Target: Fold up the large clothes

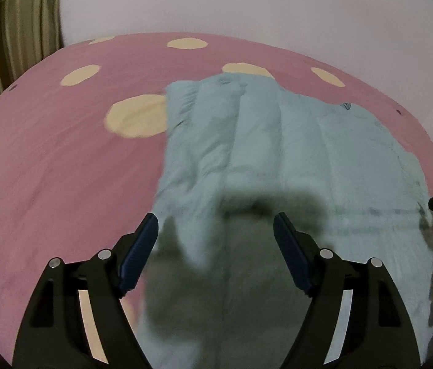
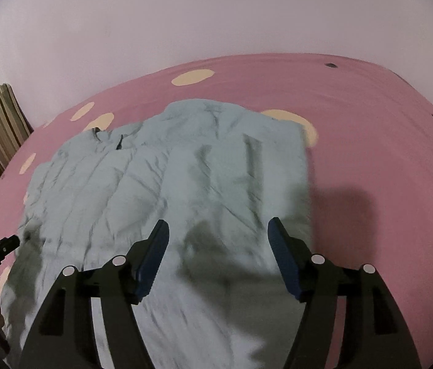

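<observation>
Pink dotted bedding (image 1: 62, 160) fills both views; your pale blue quilted jacket (image 1: 277, 153) lies flat at frame centre. Left gripper (image 1: 214, 240) and right gripper (image 2: 218, 246) hover with jaws apart, empty. Expect soft, light, puffy fabric; grip the near hem corners.

The pale blue jacket (image 1: 277, 160) lies flat on the bed (image 1: 62, 160), leaving open pink sheet to its left, right and far side. A wall (image 1: 247, 6) closes the far edge, and a striped curtain (image 1: 10, 46) hangs at the far left corner.
</observation>
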`<state>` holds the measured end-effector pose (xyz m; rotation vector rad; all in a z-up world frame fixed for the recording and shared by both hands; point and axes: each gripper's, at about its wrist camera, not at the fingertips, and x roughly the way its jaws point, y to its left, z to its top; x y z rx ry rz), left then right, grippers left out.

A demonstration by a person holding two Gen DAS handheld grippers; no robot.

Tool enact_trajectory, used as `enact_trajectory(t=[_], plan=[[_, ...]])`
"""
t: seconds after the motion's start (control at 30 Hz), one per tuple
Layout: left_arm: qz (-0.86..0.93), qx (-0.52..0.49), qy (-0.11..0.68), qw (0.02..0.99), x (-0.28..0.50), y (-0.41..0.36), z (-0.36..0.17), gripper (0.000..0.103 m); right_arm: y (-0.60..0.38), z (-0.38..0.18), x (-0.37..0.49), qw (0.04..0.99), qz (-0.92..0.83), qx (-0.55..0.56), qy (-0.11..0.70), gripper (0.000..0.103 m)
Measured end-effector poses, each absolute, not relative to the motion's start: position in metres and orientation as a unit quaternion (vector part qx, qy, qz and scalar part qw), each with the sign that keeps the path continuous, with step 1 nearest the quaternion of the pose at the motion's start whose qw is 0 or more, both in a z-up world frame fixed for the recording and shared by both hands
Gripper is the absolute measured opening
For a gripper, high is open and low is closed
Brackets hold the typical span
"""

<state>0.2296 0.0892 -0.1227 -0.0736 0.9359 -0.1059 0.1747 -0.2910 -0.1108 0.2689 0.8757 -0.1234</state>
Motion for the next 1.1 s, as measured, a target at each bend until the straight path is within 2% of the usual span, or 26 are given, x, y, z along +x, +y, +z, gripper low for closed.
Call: enact_trajectory(t=[0.43, 0.7, 0.77, 0.83, 0.9, 0.97, 1.03, 1.07, 1.1], plan=[[-0.049, -0.125, 0.481, 0.866, 0.082, 0.171, -0.133, 0.077, -0.341, -0.130, 0.013, 0.866, -0.063, 0.200, 0.455, 0.066], [-0.072, -0.172, 0.488, 0.853, 0.036, 0.181, -0.146, 0.077, -0.330, -0.142, -0.029, 0.860, -0.036, 0.223, 0.458, 0.066], [-0.086, -0.185, 0.488, 0.849, 0.033, 0.180, -0.145, 0.072, -0.328, -0.144, -0.033, 0.858, -0.026, 0.229, 0.460, 0.066], [-0.104, -0.202, 0.492, 0.840, 0.031, 0.178, -0.146, 0.062, -0.323, -0.145, -0.039, 0.860, -0.017, 0.223, 0.459, 0.065], [-0.110, -0.207, 0.495, 0.837, 0.030, 0.175, -0.149, 0.058, -0.317, -0.145, -0.043, 0.861, -0.012, 0.215, 0.461, 0.055], [-0.108, -0.197, 0.495, 0.839, 0.028, 0.173, -0.148, 0.052, -0.314, -0.147, -0.048, 0.860, -0.010, 0.215, 0.463, 0.049], [-0.113, -0.204, 0.496, 0.837, 0.027, 0.173, -0.149, 0.036, -0.309, -0.147, -0.050, 0.862, -0.008, 0.208, 0.463, 0.040], [-0.114, -0.209, 0.496, 0.835, 0.025, 0.174, -0.149, 0.032, -0.308, -0.147, -0.052, 0.861, -0.004, 0.208, 0.463, 0.032], [-0.116, -0.212, 0.497, 0.834, 0.024, 0.174, -0.149, 0.021, -0.308, -0.147, -0.052, 0.860, 0.002, 0.212, 0.464, 0.025]])
